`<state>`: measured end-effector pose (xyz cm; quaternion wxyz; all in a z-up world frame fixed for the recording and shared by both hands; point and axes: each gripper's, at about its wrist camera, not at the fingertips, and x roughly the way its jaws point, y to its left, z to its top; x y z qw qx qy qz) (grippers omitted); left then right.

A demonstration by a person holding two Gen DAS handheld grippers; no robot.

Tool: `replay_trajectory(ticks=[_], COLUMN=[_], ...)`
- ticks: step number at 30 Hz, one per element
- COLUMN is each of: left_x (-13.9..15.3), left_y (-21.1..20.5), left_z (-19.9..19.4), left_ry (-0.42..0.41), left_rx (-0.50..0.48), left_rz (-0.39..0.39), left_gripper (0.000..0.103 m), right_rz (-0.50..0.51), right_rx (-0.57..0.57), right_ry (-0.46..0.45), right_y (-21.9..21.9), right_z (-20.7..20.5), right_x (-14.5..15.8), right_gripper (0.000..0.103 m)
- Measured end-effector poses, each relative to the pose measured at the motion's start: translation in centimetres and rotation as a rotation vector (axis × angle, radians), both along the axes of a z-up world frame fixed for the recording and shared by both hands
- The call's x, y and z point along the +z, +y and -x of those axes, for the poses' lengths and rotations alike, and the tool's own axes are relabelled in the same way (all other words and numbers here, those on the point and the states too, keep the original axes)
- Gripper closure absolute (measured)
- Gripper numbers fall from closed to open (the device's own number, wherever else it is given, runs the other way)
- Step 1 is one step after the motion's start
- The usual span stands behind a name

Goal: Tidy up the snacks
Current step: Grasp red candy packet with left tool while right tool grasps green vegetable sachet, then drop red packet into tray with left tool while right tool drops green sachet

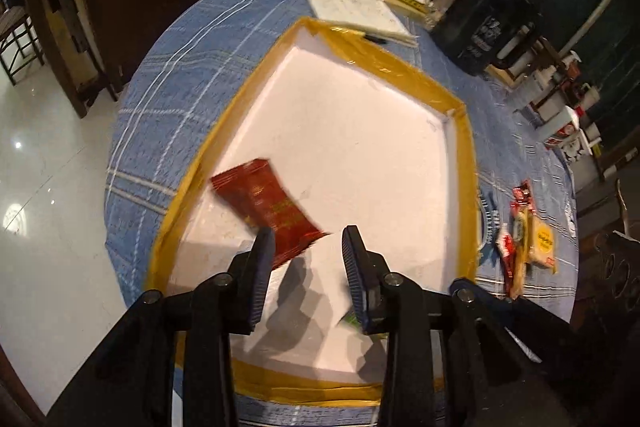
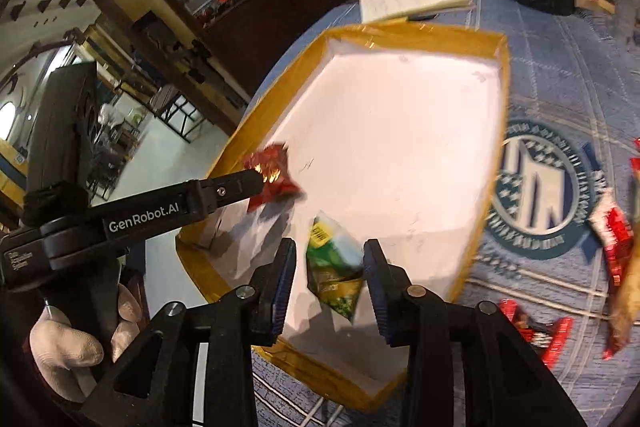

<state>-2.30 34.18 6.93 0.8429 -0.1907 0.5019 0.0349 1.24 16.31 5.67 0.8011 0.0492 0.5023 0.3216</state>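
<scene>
Left gripper [image 1: 306,239] over the white tray [image 1: 466,155], jaws spread apart; red snack packet [image 1: 268,205] blurred, at 11 o'clock from the fingertips, inside the tray near its left wall, whether touching a finger cannot be told. Right gripper [image 2: 330,259] jaws released; green snack packet [image 2: 334,267] lies between them on the tray floor, blurred. More snack packets [image 1: 524,239] on the blue tabletop [image 1: 168,75], 3 o'clock of the tray

Two close wrist views angled down, both over the same tray [image 1: 256,75] [image 2: 486,41].
</scene>
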Motion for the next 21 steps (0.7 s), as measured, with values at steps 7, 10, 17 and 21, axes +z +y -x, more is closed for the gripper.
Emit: replay_trajectory(ticks=[7, 10, 17, 21], left_x=[1.4, 1.5, 0.8, -0.2], left_y=[-5.2, -8.6, -17.0, -19.9], left_z=[-1.3, -1.5, -1.3, -1.0], left_ry=[-0.051, -0.059, -0.037, 0.003], left_rx=[-0.172, -0.282, -0.514, -0.572], left_rz=[0.024, 0.027, 0.012, -0.001], left_gripper=[0.07, 0.067, 0.065, 0.064], right_rz=[-0.018, 0.004, 0.086, 0.124], right_rx=[-0.237, -0.37, -0.49, -0.471], right_ry=[-0.026, -0.021, 0.032, 0.044], right_y=[-10.2, -15.6, -20.8, -20.4], right_z=[-0.7, -0.4, -1.9, -3.4], right_x=[1.4, 1.1, -1.1, -2.4], right_gripper=[0.062, 0.059, 0.058, 0.056])
